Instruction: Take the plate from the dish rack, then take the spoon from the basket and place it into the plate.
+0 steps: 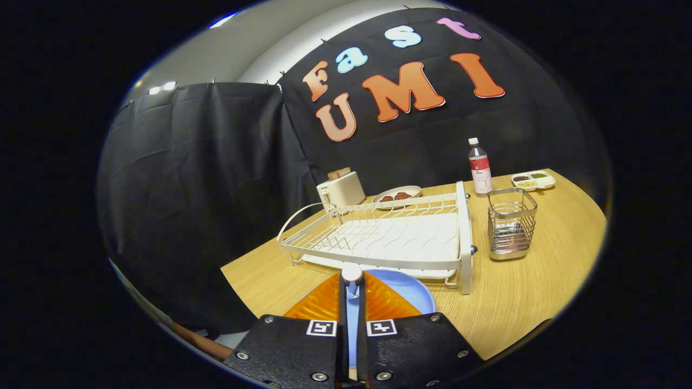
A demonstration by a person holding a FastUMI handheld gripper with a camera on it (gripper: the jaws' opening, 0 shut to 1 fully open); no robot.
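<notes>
Two fingers of your tongs (352,294) stand nearly closed, with just a narrow slit between them, and in that slit sits the spoon (352,275): its pale rounded end pokes up at the fingertips, and both fingers seem to press on it, though the grip itself is hard to make out. Right under and just beyond the fingertips lies the blue plate (411,289), flat on the wooden bench (519,292), so the spoon hangs over the plate's near part. Beyond the plate, touching or just beside its far rim, you see the white dish rack (389,235), with no dishes in its slots. To the right of the rack stands the wire basket (511,222), upright and apart from it. Farther back along the bench are a toaster (341,190), a dish of dark food (396,195), a bottle (479,167) and a small tray of snacks (533,180).
</notes>
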